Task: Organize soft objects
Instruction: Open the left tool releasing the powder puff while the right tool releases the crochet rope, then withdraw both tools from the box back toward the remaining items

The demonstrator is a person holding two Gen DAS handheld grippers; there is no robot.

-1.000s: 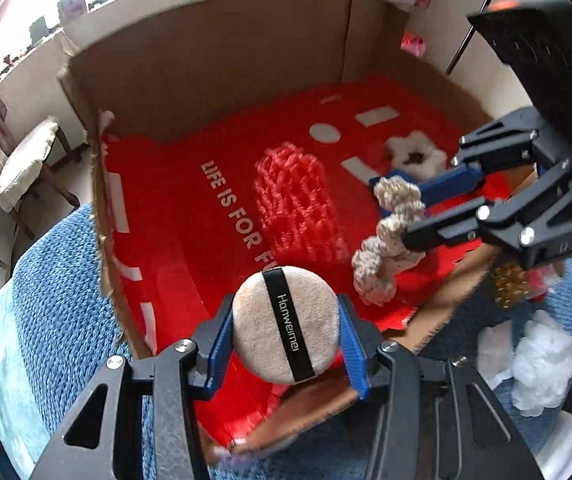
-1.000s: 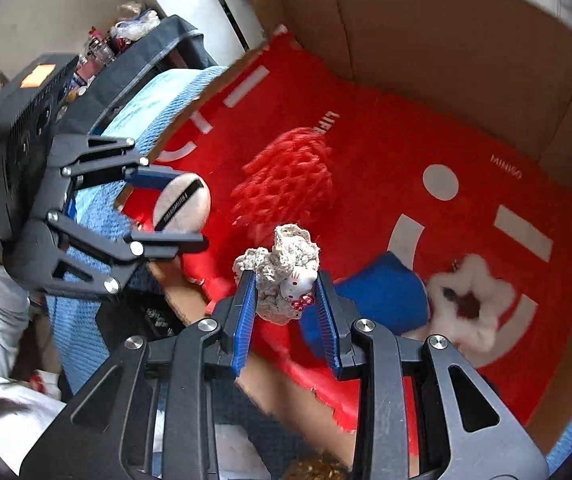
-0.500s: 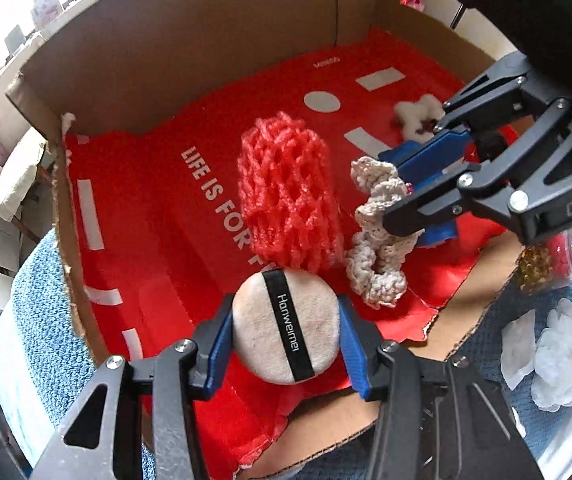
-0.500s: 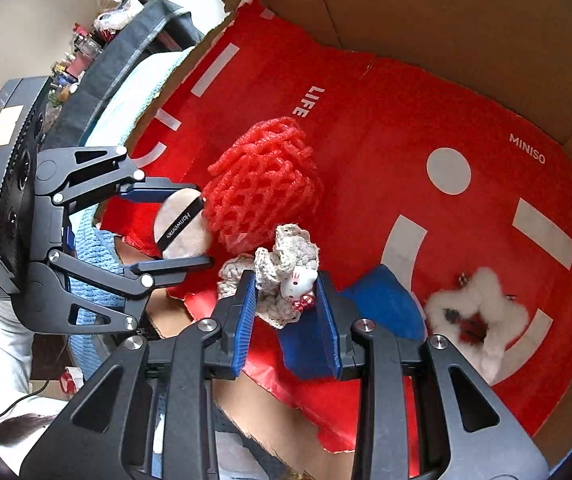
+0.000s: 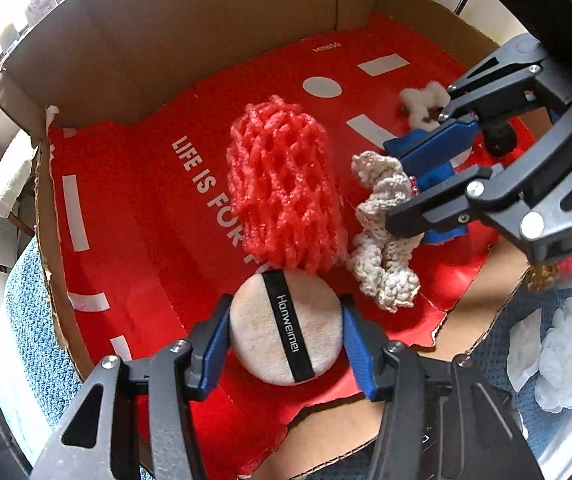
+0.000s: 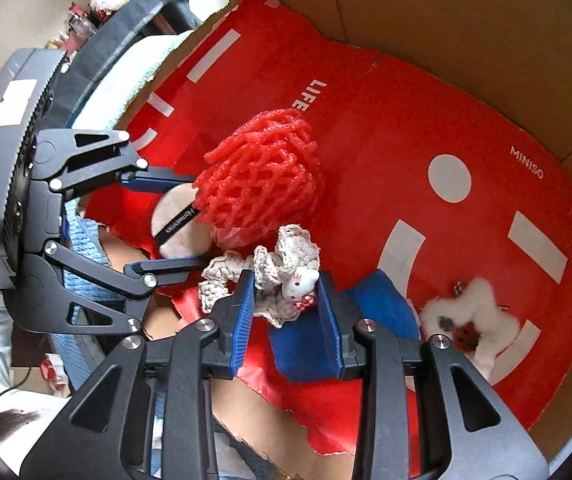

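Observation:
My left gripper (image 5: 286, 332) is shut on a round beige powder puff (image 5: 282, 332) with a black strap, low over the red liner of a cardboard box (image 5: 190, 36), just in front of a red foam net (image 5: 282, 188). My right gripper (image 6: 287, 300) is shut on a cream crochet scrunchie (image 6: 274, 272) with a small white cat charm; the scrunchie hangs down beside the net (image 6: 262, 192). The right gripper also shows in the left wrist view (image 5: 425, 184), and the left gripper in the right wrist view (image 6: 162, 232).
A blue soft piece (image 6: 309, 340) and a white fluffy item (image 6: 473, 320) lie on the liner at the right. Outside the box, on blue cloth, are white tufts (image 5: 565, 360) and a jar of gold beads (image 5: 545, 276). The box walls rise behind.
Both grippers have moved forward and down into the box with their objects. The puff is now right in front of the red net, the scrunchie beside it.

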